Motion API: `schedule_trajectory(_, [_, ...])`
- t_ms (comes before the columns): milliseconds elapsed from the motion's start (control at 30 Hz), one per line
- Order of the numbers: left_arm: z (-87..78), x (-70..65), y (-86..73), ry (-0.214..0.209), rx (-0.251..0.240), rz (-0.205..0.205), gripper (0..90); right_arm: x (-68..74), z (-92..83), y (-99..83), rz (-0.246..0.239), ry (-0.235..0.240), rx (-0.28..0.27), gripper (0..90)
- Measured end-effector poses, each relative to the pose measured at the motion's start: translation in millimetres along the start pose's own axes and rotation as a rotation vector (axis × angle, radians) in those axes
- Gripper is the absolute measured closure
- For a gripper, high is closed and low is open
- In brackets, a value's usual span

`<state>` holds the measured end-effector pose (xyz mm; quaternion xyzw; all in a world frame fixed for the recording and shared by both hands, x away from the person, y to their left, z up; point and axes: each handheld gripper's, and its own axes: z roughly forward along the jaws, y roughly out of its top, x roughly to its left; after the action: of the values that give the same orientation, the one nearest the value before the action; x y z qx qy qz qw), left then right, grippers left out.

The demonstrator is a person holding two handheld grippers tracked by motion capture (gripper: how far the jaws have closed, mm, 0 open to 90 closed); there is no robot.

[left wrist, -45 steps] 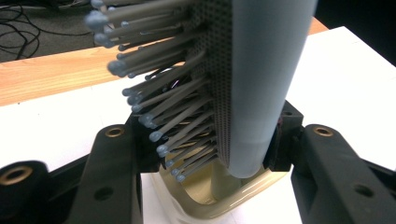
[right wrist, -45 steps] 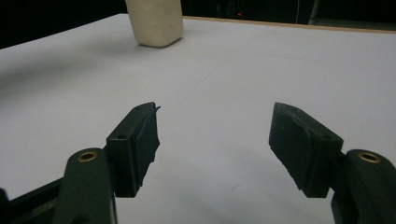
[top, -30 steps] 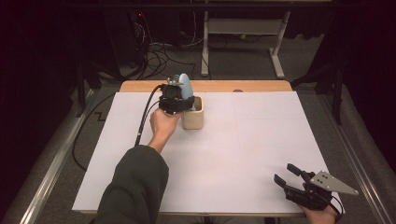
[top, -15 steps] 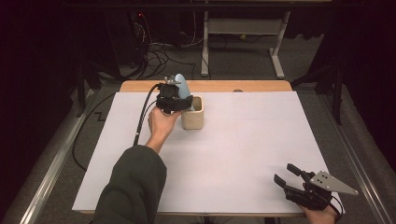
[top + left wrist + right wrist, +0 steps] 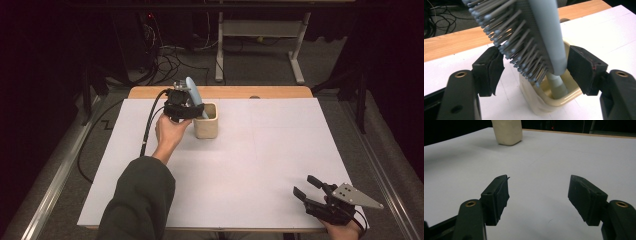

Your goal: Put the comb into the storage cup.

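Note:
A pale blue hairbrush (image 5: 192, 90) stands handle-down in a cream cup (image 5: 206, 121) at the far left of the white table. My left gripper (image 5: 191, 108) is at the cup's left rim. In the left gripper view the brush (image 5: 544, 32) leans between the jaws over the cup (image 5: 541, 102). My left gripper (image 5: 536, 62) has just been opening, and both pads stand clear of the brush. My right gripper (image 5: 303, 184) rests open near the front right corner with nothing between its jaws. The right gripper view has this gripper (image 5: 539, 187) low over the sheet, with the cup (image 5: 507, 131) far off.
A white sheet (image 5: 260, 160) covers the table, with a strip of wood (image 5: 235, 92) along the far edge. Cables (image 5: 170, 50) and a desk frame (image 5: 260, 30) lie on the dark floor beyond. The left gripper's cable (image 5: 150, 125) trails over the sheet.
The left gripper's jaws have opened off the brush, which now stands in the cup on its own. The right gripper has not moved.

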<state>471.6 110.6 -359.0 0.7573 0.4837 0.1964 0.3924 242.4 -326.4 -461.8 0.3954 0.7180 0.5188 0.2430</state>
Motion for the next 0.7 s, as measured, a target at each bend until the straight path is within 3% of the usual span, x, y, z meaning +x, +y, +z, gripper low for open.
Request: schedule_trajectory(700, [-14.9,7.9,-9.7,-0.008,-0.015,0.009,30.4,0.0,0.6,-0.1,-0.001,0.000,0.000,33.5])
